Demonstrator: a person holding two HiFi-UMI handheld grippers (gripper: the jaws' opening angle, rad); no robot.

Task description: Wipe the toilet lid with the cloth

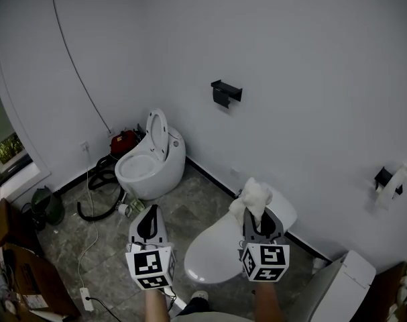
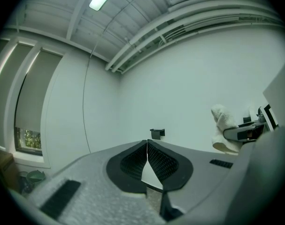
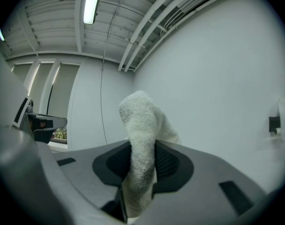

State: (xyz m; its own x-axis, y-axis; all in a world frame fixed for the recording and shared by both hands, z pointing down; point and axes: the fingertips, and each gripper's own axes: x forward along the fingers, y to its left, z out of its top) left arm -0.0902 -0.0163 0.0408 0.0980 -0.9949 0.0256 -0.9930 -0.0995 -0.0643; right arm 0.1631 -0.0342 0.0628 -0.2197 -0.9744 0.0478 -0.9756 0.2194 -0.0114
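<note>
A white toilet with its lid [image 1: 213,250] down stands just below me in the head view. My right gripper [image 1: 257,211] is shut on a white terry cloth [image 1: 251,198], held raised above the toilet's back end; in the right gripper view the cloth [image 3: 141,139] sticks up between the dark pads. My left gripper [image 1: 148,221] hangs to the left of the toilet, over the floor, shut with nothing in it; its pads [image 2: 154,161] meet at the tips. Both grippers point up toward the wall.
A second white toilet [image 1: 149,159] with its seat raised stands further back left, with a black hose [image 1: 99,190] and a red device [image 1: 123,141] beside it. A black holder [image 1: 226,93] hangs on the wall. A white cistern [image 1: 344,284] sits at the right.
</note>
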